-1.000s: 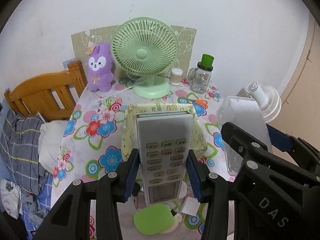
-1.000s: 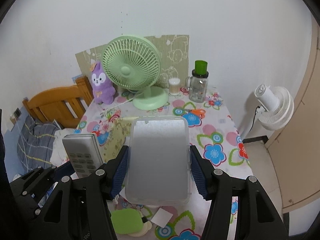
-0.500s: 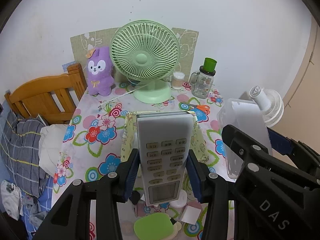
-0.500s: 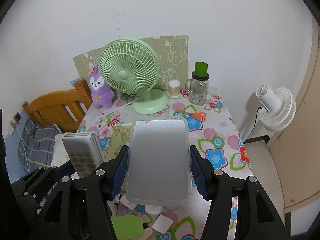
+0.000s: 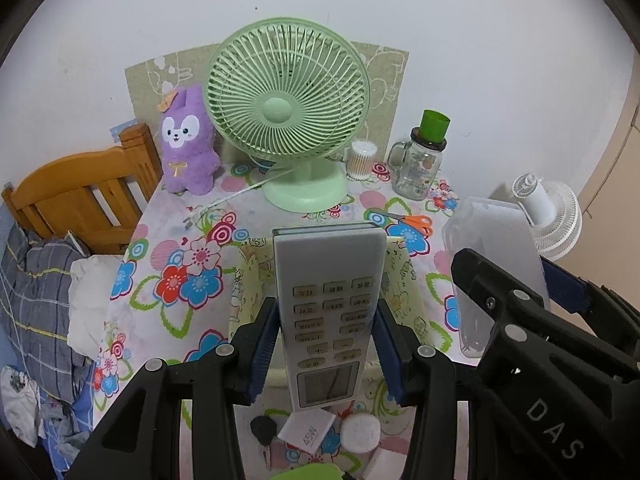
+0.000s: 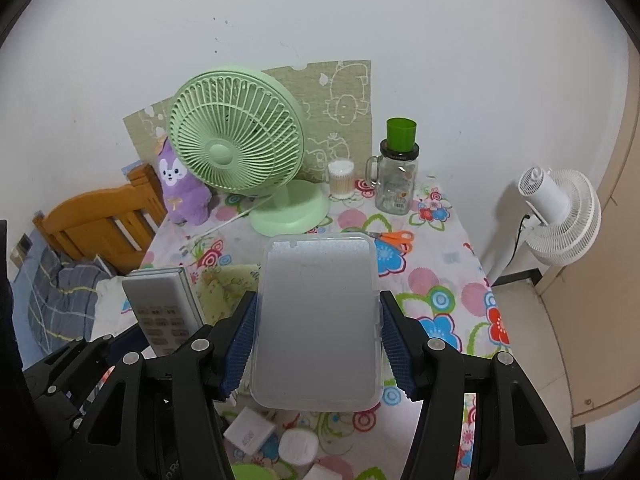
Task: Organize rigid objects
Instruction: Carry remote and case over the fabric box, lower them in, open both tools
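Note:
My left gripper (image 5: pixel 326 344) is shut on a white remote control (image 5: pixel 328 304), held above a pale yellow fabric box (image 5: pixel 404 280) on the flowered table. The remote also shows in the right wrist view (image 6: pixel 162 304). My right gripper (image 6: pixel 318 340) is shut on a clear plastic case (image 6: pixel 316 320), held above the table; the case also shows in the left wrist view (image 5: pixel 496 264). Below lie a white charger (image 5: pixel 306 430), a round white lid (image 5: pixel 360 434), a black item (image 5: pixel 262 428) and a green object (image 5: pixel 308 472).
At the back of the table stand a green fan (image 5: pixel 288 112), a purple plush toy (image 5: pixel 186 140), a cotton swab jar (image 5: pixel 360 160) and a glass mug jar with green lid (image 5: pixel 420 160). Orange scissers (image 5: pixel 408 220) lie nearby. A wooden chair (image 5: pixel 80 192) stands left, a white fan (image 6: pixel 560 212) right.
Both grippers have risen and drawn back with their loads. More of the table's near edge and small items below have come into view.

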Motion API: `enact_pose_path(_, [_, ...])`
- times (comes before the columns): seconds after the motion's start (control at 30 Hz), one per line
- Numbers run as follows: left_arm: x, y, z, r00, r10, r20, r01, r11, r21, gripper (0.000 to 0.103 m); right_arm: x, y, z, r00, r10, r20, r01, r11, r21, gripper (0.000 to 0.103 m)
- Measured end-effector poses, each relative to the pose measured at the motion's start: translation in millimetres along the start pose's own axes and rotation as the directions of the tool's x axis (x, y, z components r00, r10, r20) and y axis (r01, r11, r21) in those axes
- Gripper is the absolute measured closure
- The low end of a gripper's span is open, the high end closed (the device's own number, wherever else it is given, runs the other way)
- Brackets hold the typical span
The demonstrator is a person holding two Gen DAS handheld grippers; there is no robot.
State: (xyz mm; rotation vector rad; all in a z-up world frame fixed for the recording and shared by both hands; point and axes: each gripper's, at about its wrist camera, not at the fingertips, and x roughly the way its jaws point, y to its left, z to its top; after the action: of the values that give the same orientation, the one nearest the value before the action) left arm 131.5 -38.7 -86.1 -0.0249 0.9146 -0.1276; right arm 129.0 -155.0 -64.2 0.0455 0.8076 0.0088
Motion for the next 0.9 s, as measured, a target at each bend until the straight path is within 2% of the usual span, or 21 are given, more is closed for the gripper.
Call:
enact_pose_path(0.47, [57,14,9,0.999,0.029,-0.047,-0.029,1.0,-0.003,0.055,64,1,6,0.998,-0.002,-0.069,0.002,1.0,0.009,0.042])
enact_pose_path(0.9, [109,21,1,0.99,0.049,-0.132,-0.047,0.999,0.022,0.055,121,-4,-10,0.986,-0.004,-0.167,0.008,1.0,0.024,0.042])
